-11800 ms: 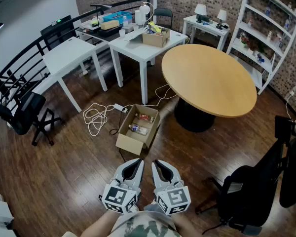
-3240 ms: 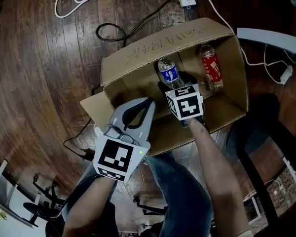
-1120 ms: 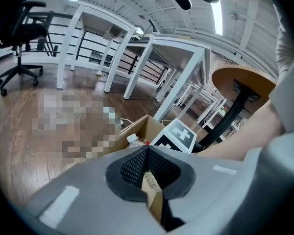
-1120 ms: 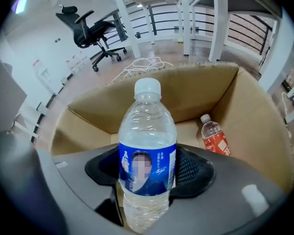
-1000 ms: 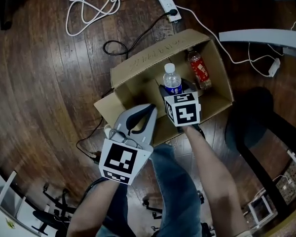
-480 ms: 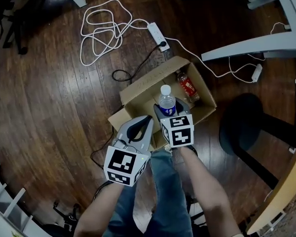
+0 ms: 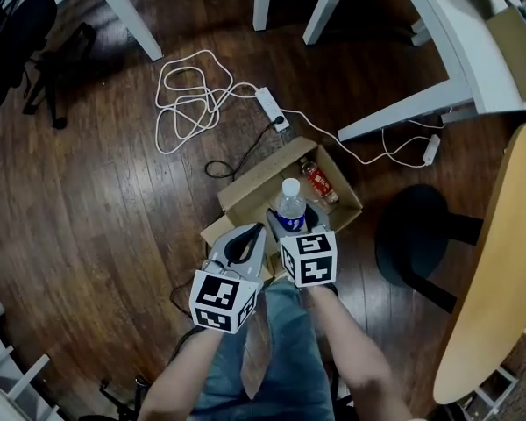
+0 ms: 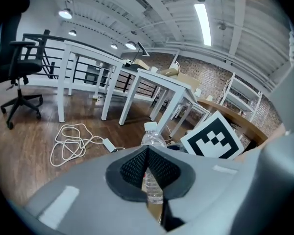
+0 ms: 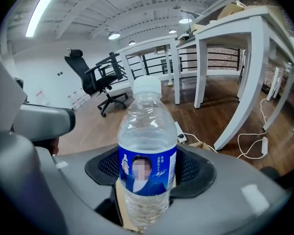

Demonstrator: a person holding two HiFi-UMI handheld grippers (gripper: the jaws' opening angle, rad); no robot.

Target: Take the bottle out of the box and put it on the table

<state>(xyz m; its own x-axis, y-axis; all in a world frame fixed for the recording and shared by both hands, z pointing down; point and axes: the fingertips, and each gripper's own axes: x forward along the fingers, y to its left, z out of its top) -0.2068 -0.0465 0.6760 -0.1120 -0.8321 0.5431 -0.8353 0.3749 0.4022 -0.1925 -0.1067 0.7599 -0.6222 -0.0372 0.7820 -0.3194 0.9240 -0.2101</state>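
Pads of the right tool [image 7: 291,224] press on both sides of the bottle [image 7: 289,207] at its blue label, so the jaws stand wide around the clear body. The bottle is upright, white cap on top, at lower centre of the head view, and appears over the open cardboard box [image 7: 245,198] on the wooden floor. Just left of it, the left tool [image 7: 248,238] has its jaws closed together with nothing between them. 1 red-labelled bottle [image 7: 318,181] lies in the box. A round wooden bench [image 7: 500,261] fills the right edge, well apart from the box.
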